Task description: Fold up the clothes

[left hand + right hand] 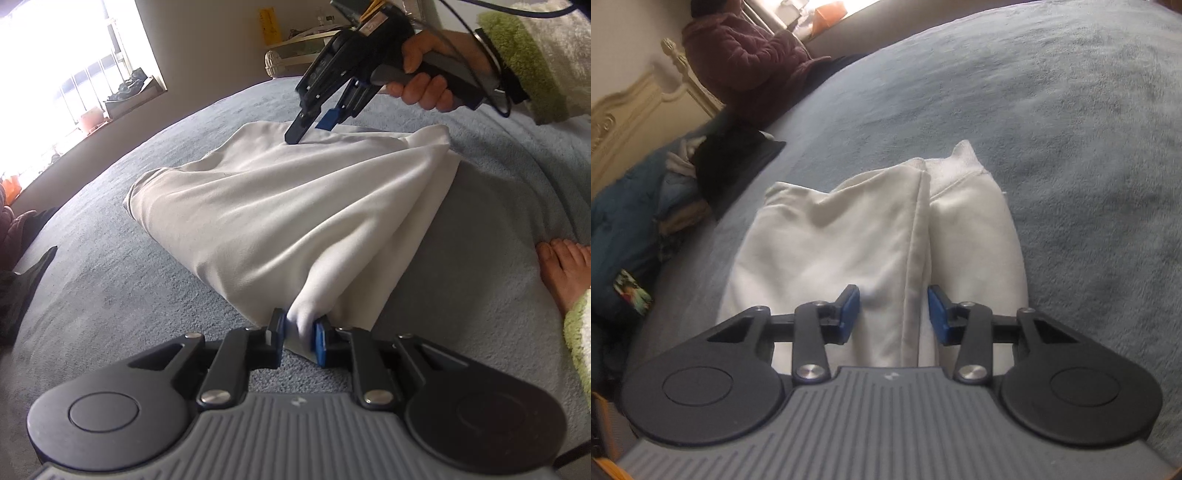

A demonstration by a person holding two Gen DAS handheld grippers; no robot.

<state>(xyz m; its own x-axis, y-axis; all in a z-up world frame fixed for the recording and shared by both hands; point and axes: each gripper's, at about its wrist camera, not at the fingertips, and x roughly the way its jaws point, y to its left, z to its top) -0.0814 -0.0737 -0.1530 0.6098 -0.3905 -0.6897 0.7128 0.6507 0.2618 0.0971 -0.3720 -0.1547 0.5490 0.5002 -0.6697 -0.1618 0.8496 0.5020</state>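
The white garment [280, 206] lies partly folded on the blue bed cover [110, 280], mid-frame in both views. It looks soft, light and limp, so it should sag wherever unsupported; hems and corners seem the best holds. The left gripper [300, 334] is clenched on a bunched corner at lower centre. The right gripper [894, 314] stands released, its jaws straddling a folded edge.
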